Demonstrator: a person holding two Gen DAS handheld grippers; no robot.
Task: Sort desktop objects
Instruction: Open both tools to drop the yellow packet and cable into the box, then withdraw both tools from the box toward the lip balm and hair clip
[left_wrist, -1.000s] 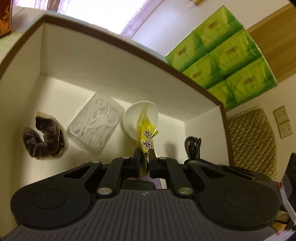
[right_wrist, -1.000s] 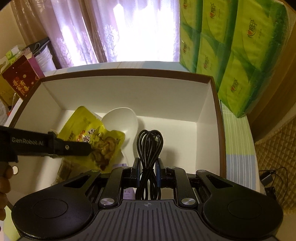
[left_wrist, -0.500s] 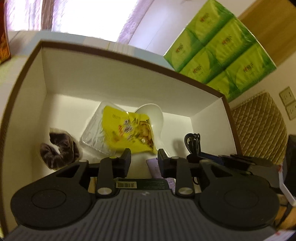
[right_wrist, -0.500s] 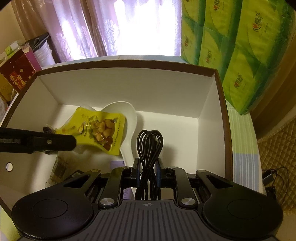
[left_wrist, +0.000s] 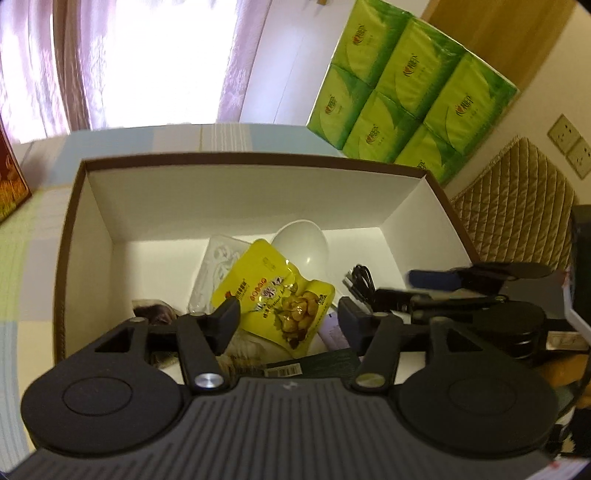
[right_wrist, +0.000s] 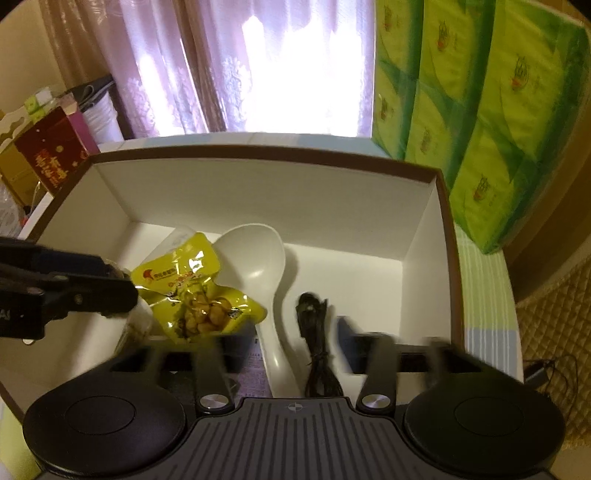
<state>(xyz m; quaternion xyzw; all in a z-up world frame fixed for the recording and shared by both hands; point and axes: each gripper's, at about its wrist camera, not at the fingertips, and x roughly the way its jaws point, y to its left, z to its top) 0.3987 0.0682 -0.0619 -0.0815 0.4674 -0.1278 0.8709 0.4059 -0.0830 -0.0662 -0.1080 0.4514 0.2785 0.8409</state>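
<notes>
Box, white inside, brown rim: we count in it a yellow snack packet lying loose over a white spoon, and a coiled black cable just right of the spoon. Our left gripper and right gripper both hang above the box with jaws spread and empty, which we judge lets each item rest where it is sorted.

Both claws opened — snack pouch, cable dropped.

Yellow snack packet, white spoon, black cable, brown-rimmed box.
</notes>
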